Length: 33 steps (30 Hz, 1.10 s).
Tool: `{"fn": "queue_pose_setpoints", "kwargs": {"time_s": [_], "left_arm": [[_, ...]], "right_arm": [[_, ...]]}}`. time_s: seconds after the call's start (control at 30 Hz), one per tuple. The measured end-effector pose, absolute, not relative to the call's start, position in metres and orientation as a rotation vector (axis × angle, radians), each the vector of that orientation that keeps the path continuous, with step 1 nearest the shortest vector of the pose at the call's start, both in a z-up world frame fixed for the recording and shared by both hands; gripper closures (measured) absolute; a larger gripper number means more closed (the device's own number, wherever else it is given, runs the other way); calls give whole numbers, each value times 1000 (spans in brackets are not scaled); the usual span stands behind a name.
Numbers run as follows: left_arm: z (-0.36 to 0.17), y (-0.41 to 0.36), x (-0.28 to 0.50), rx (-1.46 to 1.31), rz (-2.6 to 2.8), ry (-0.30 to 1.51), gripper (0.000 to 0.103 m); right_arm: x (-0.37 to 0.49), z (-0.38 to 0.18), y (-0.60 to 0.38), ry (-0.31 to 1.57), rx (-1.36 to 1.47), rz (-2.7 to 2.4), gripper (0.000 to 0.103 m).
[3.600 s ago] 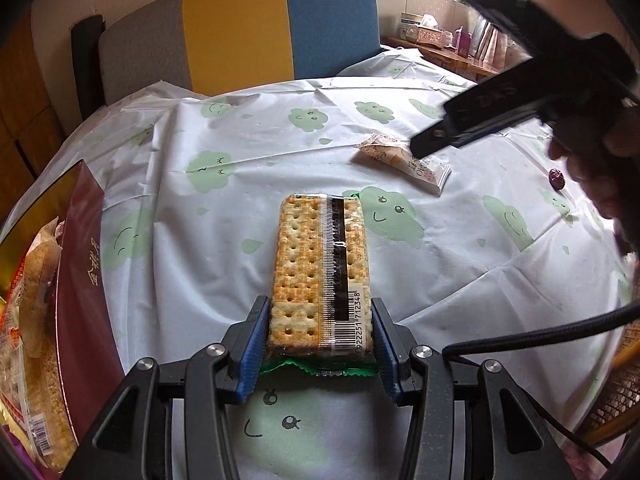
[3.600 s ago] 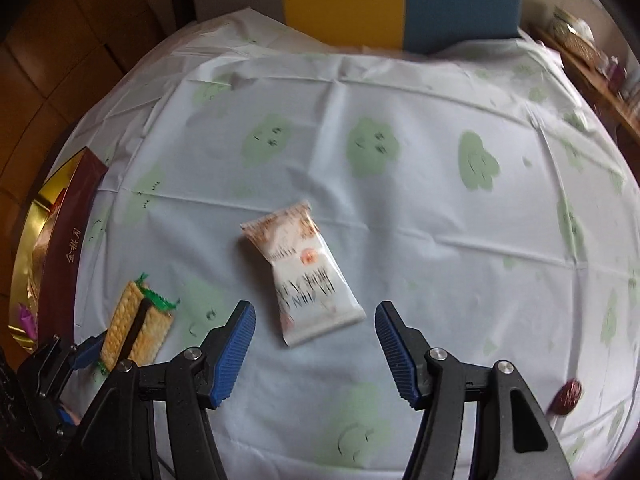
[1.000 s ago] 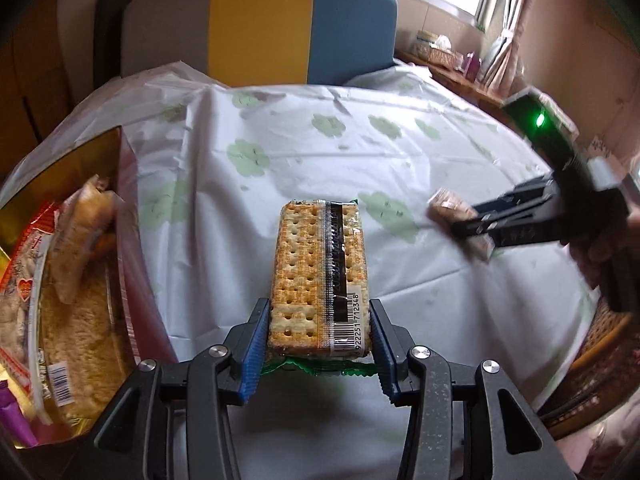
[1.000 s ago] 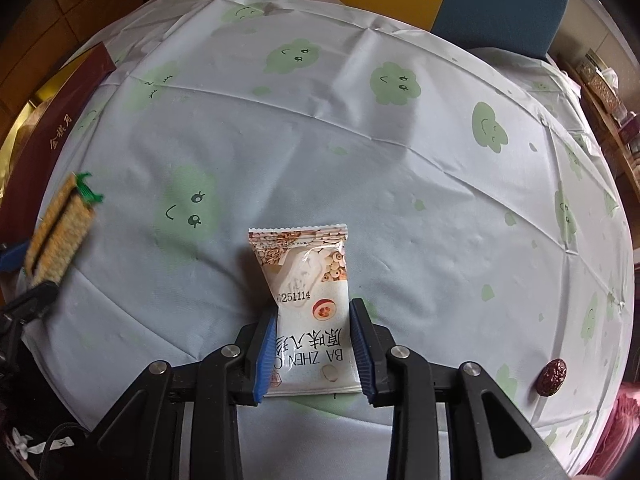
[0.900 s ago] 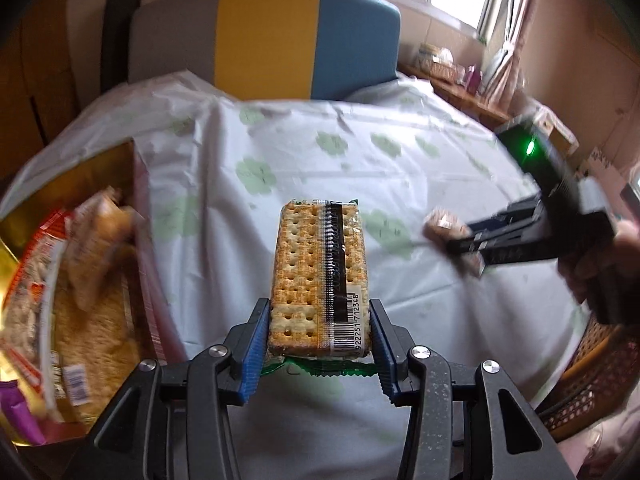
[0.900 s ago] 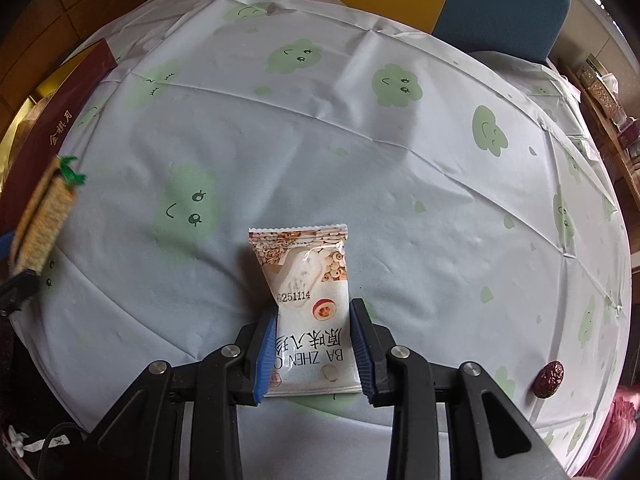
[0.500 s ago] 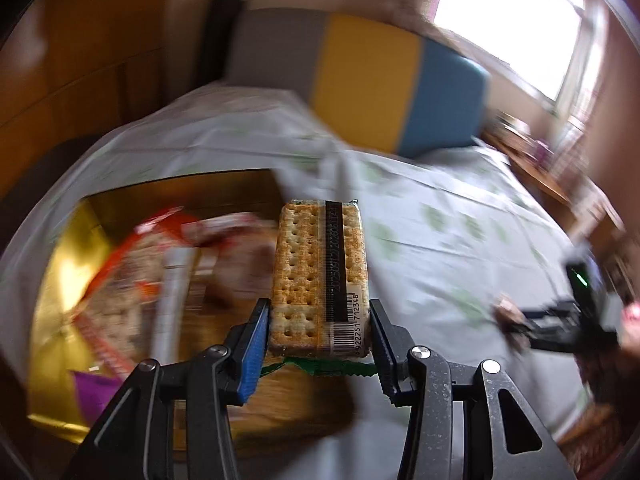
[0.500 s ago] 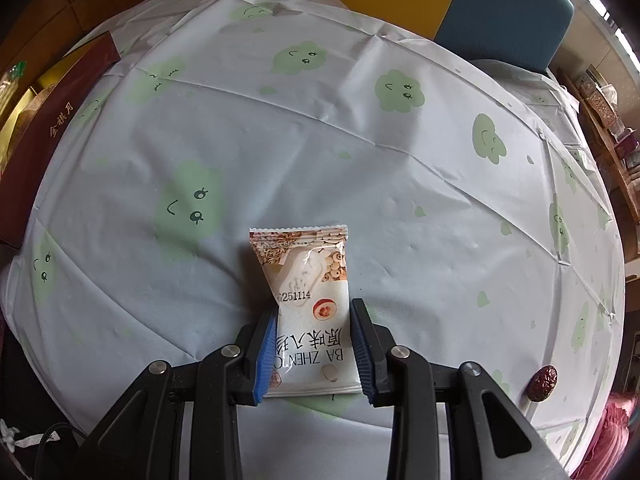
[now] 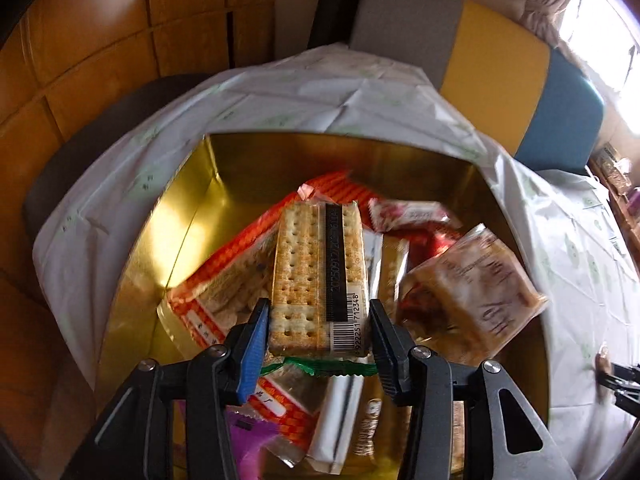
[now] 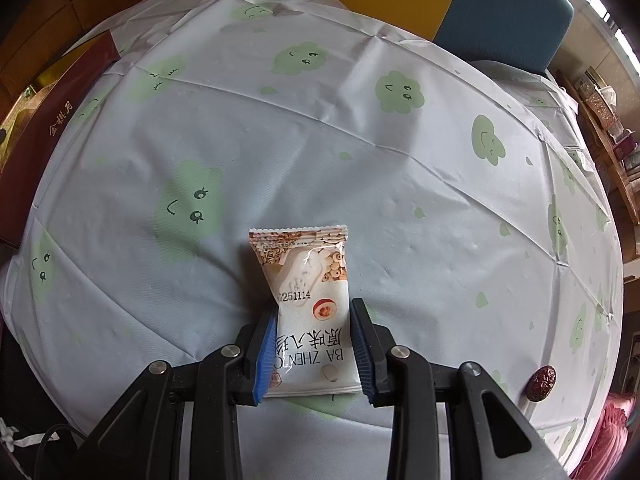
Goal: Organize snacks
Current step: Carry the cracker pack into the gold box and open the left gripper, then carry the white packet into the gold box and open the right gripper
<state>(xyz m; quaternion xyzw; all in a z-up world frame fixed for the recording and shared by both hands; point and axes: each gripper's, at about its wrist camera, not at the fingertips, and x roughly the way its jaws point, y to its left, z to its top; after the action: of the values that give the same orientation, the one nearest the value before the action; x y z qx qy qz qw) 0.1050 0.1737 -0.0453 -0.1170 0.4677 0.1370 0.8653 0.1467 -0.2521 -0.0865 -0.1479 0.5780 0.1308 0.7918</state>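
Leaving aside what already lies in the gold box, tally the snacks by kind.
Cracker pack, in the left tongs: 1
White snack packet, in the right tongs: 1
Red date, loose on the tablecloth: 1
Total: 3

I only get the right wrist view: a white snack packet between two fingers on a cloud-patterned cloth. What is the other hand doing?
Observer: The left gripper is shut on a cracker pack, held over an open gold box.
Operator: Is anything in that box?
Observer: Yes, several snacks: an orange-checked bag, a red packet and a brownish clear-wrapped block.
Operator: Has the cracker pack been let go?
Observer: No, the fingers press both its sides; its green end pokes out beneath.
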Motion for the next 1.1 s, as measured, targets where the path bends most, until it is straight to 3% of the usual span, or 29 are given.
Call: {"fn": "queue_pose_setpoints", "kwargs": {"time_s": [1.1], "left_arm": [[-5, 130, 38, -106, 352, 847, 54]], "right_arm": [[139, -85, -245, 1223, -347, 248, 69]]}}
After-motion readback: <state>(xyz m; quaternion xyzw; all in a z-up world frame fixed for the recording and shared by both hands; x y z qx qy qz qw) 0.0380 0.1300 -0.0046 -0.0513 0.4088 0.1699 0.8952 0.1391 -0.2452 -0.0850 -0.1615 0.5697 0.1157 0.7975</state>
